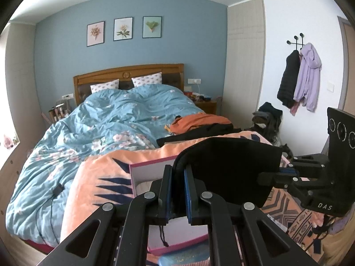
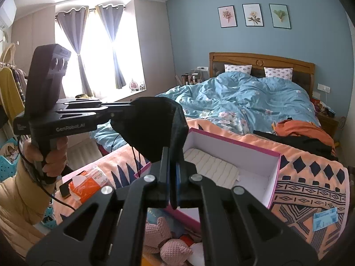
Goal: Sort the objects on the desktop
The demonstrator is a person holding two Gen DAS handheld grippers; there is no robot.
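Black cloth stretched between two tongs above the pink-edged box

Black cloth [image 2: 153, 128], seemingly a knitted cap or pouch with a dangling cord, is pinched at opposite edges by the left tongs [image 1: 177, 177] and the right tongs [image 2: 172, 173], both clamped tight on it, apparently so that it can be spread or folded in mid-air. It is held over the near left corner of the open box [image 2: 255, 153], which rests on the orange patterned blanket [image 2: 310, 173] at the foot of the bed; a cream cloth already lies inside.
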